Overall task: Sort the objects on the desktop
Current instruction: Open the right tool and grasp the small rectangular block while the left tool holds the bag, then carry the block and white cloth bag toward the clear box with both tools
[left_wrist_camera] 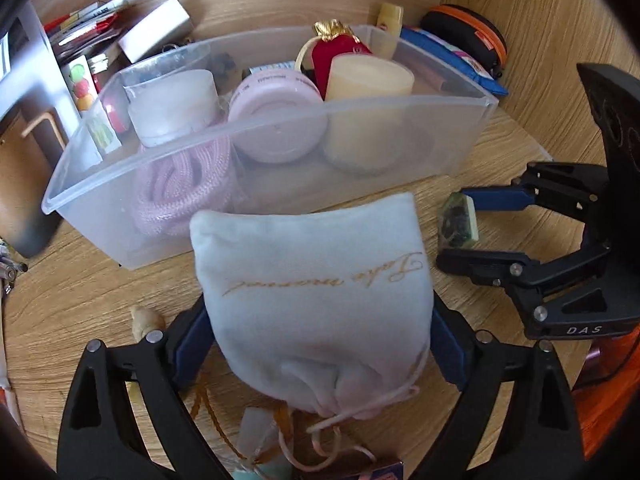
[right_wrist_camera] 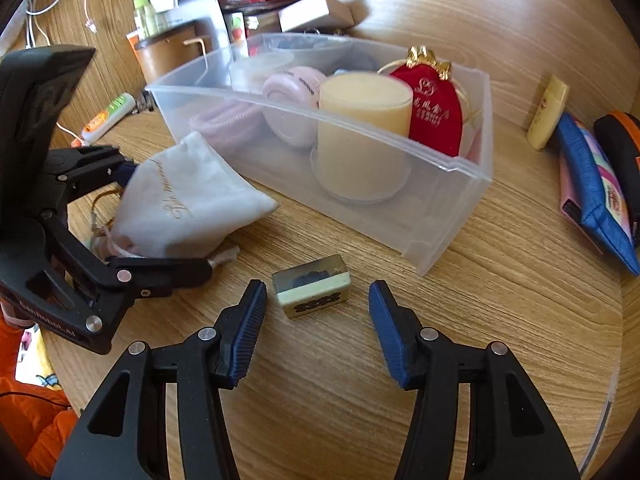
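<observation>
My left tool point(left_wrist_camera: 320, 320) grips the white velvet pouch point(left_wrist_camera: 316, 284) — my right tool point(right_wrist_camera: 316, 304) spread wide, straddling the mahjong tile point(right_wrist_camera: 312, 286) — near the clear bin point(right_wrist_camera: 440, 184)

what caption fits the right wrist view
Open right hand-held gripper approaching a small tile beside the clear bin.

Both wrist views are bright with soft daylight, and the wooden desk point(right_wrist_camera: 500, 320) shows a pale sheen toward its far edge. Shadows are faint and short, as under the small tile point(right_wrist_camera: 311, 285) and the white pouch point(right_wrist_camera: 188, 196). Fisheye distortion bends the desk edges and darkens the corners, and the far-left clutter is motion-blurred.
</observation>
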Tool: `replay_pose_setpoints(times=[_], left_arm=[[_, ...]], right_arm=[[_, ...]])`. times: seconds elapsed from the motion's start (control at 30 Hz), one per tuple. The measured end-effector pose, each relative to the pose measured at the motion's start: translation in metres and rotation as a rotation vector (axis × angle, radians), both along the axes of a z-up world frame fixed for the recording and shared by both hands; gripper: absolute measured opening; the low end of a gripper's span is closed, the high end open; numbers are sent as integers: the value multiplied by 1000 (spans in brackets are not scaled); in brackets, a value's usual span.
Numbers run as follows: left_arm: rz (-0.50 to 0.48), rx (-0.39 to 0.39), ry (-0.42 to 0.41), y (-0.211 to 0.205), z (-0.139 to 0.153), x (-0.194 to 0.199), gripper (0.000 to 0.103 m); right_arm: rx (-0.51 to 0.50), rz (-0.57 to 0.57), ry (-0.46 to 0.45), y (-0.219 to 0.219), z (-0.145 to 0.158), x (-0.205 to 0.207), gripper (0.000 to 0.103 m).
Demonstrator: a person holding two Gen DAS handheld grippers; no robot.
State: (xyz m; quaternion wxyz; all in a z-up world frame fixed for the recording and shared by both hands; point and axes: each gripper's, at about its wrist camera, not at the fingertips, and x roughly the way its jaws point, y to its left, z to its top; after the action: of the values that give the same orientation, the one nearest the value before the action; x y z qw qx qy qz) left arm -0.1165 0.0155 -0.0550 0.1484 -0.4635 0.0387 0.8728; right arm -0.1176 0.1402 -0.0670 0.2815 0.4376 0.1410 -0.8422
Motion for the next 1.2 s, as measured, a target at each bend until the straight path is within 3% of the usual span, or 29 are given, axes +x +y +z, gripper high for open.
replay_pose_setpoints(times=[0.07,0.1,0.17,0.3,0.83,1.2], left_arm=[[10,-5,13,0,0,-1,91],[20,-24,25,2,-1,0,82],[40,-64,54,5,1,5,73],[43,-102,99,8,4,18,68],[102,73,228,-15,63,19,68],[149,156,293,-46,88,5,68]], right_arm=[[2,4,5,-1,0,-1,40],[0,9,6,-1,0,-1,35],[-2,14,10,-2,0,-2,33],[-21,3,15,0,1,0,33],[-93,-22,146,7,51,11,33],[-114,-47,202,8,74,-3,33]])
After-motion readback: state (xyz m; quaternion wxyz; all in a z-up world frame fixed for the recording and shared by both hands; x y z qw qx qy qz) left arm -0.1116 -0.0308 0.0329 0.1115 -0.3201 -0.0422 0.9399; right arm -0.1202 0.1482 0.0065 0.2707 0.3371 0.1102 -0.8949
